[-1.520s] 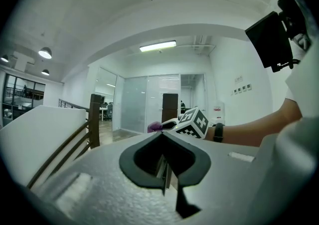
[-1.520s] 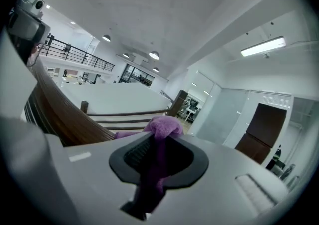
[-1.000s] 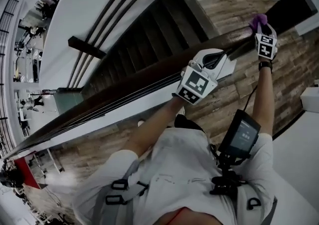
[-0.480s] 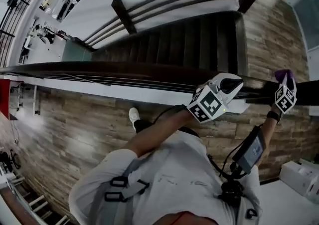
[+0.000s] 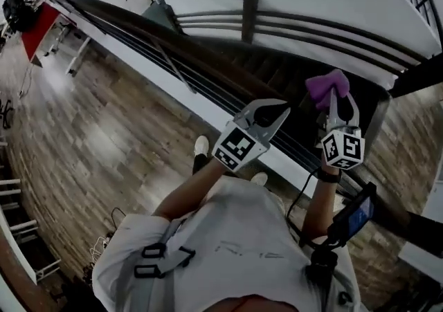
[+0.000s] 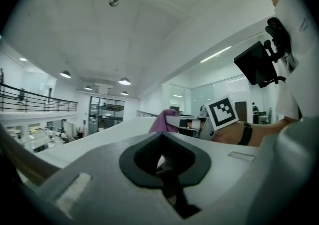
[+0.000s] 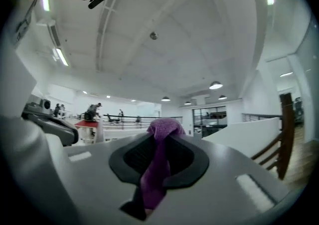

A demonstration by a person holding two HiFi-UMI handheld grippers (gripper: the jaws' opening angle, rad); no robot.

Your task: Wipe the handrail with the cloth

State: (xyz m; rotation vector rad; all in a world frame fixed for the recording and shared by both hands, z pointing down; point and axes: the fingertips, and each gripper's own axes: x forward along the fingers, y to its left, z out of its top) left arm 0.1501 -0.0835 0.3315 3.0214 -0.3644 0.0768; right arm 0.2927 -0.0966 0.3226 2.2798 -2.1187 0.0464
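Right tongs (image 5: 337, 98) pinch the purple cloth (image 5: 327, 84); a strip hangs down between the jaws and a bunch sticks out past the tips. The cloth is held up near the dark handrail (image 5: 104, 19), over the stairs; contact with the rail cannot be made out. Left tongs (image 5: 280, 111) pressed together, nothing between them, just beside the right tongs.

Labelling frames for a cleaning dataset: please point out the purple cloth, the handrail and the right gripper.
purple cloth (image 5: 327, 84), head view, bunched top.
handrail (image 5: 138, 27), head view, dark top surface.
right gripper (image 5: 339, 103), head view, midway between its fingertips.
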